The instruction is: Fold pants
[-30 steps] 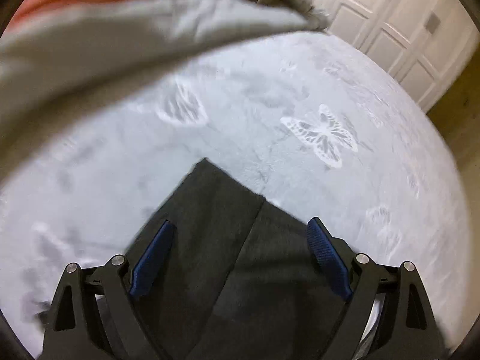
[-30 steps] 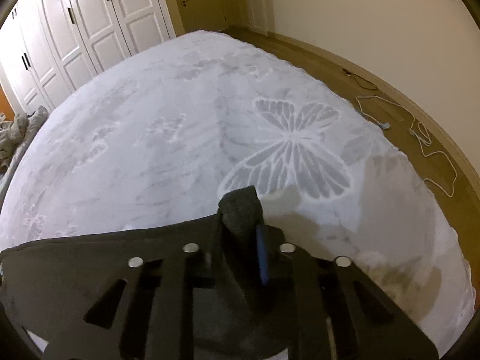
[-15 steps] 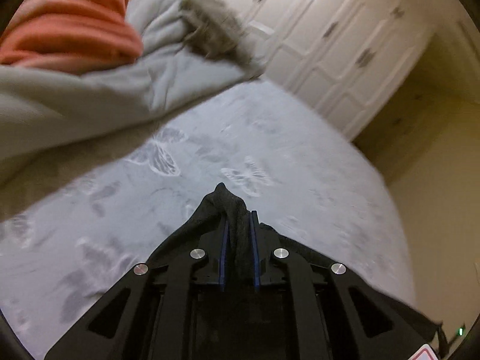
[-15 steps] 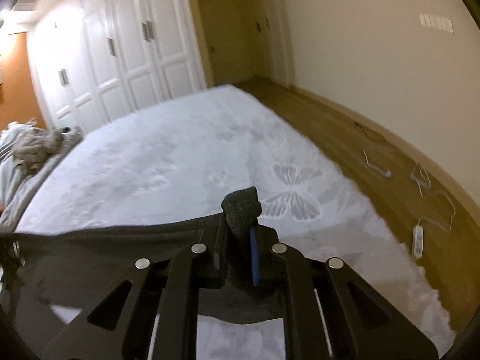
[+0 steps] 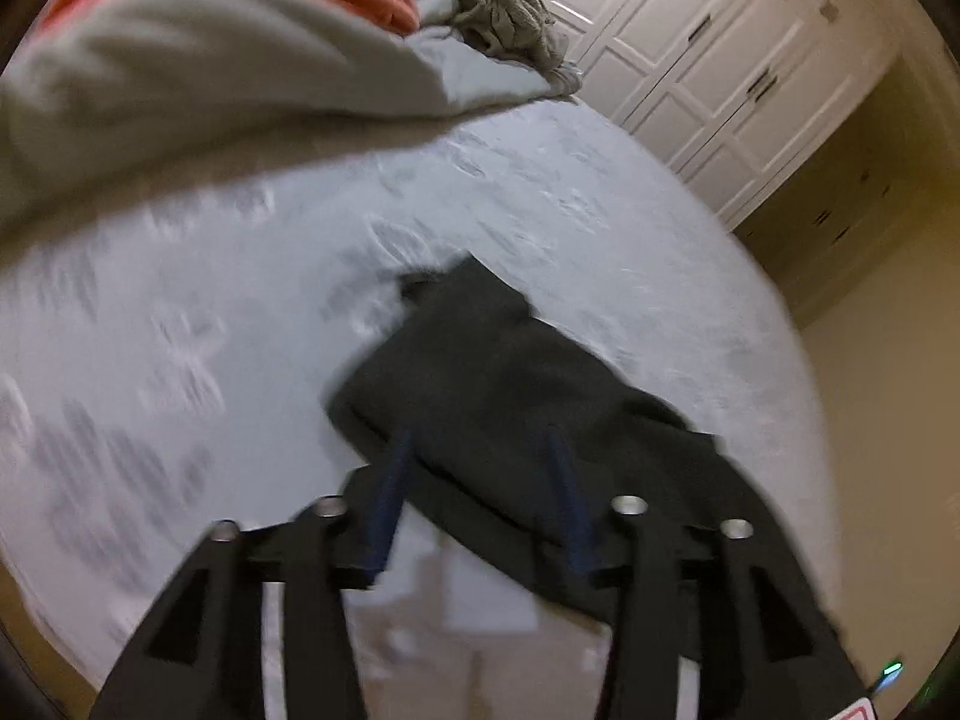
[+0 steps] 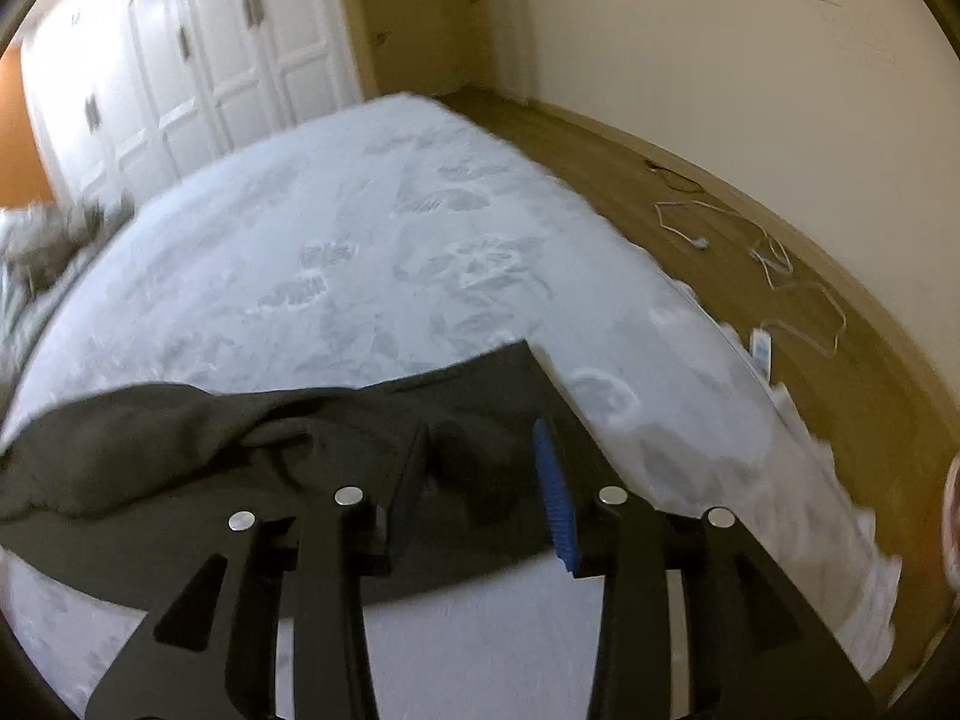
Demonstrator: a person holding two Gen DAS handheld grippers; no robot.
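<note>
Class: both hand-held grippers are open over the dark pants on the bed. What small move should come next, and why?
Probably draw both back and check the fold. The left hand-held gripper and right hand-held gripper are open, holding nothing, and the pants lie doubled on the bedspread, though one edge looks rumpled and may need smoothing.

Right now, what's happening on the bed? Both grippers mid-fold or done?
A person with a gripper in each hand is folding dark pants on a bed with a butterfly-print cover. Both the left gripper and the right gripper are open, their fingers spread over the fabric with nothing pinched. The pants lie on the cover, doubled over in the left view, somewhat rumpled in the right. A heap of bedding sits at the far side. Whether more folds follow is unclear.
</note>
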